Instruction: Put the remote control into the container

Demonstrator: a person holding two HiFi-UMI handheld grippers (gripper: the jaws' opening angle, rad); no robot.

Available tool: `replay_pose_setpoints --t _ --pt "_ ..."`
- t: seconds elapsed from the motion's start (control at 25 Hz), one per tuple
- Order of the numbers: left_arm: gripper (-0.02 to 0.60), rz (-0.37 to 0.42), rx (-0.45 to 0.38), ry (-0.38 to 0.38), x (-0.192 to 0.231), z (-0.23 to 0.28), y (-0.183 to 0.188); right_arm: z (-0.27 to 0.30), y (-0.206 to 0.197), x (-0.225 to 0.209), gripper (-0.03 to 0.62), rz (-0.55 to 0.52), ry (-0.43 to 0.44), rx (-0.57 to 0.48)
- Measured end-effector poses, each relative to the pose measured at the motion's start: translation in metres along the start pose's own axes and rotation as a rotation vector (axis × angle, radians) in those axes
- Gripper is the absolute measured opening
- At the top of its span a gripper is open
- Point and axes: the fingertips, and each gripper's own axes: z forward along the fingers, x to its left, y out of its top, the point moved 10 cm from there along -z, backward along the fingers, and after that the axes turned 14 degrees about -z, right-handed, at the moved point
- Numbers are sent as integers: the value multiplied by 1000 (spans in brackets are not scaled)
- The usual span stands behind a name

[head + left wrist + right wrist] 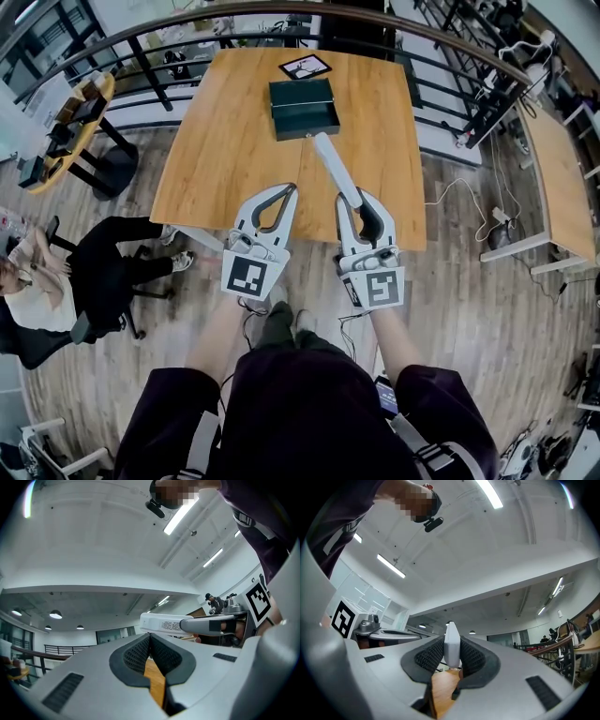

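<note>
With right tool [360,199] pinched remote control [334,165] by its near end, mid-frame; judged light, stiff, slick; with left tool [284,190] closed, empty.

Open container [303,108] stands on bare table [225,159], card [305,66] just behind.

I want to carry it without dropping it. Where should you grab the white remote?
Grip the remote control at its near end, coming from behind along its length, squeezing its two long flat sides. It is slim, so it fits the jaws, as the right gripper holds it now, and the free end points at the container.
</note>
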Motion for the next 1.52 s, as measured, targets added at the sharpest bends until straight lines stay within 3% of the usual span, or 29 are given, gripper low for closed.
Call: replay_pose_setpoints --t 0.56,0.76,0.84,0.96,1.12,1.52 --pt "11 -14 4 -12 49 43 -15 54 -27 -11 110 -4 -20 8" --pt "11 192 104 -83 76 66 -24 83 -46 -18 110 -3 -29 19" --pt "11 184 103 -87 89 78 -28 98 -54 -21 110 -4 -34 23" --pt "11 113 75 -77 110 96 -36 122 -66 -26 110 -5 -42 29" --pt "11 170 105 -109 138 119 -42 152 -77 -31 110 -10 -57 37" --pt "11 146 101 -154 199 157 -43 211 -90 -37 110 -48 -102 72"
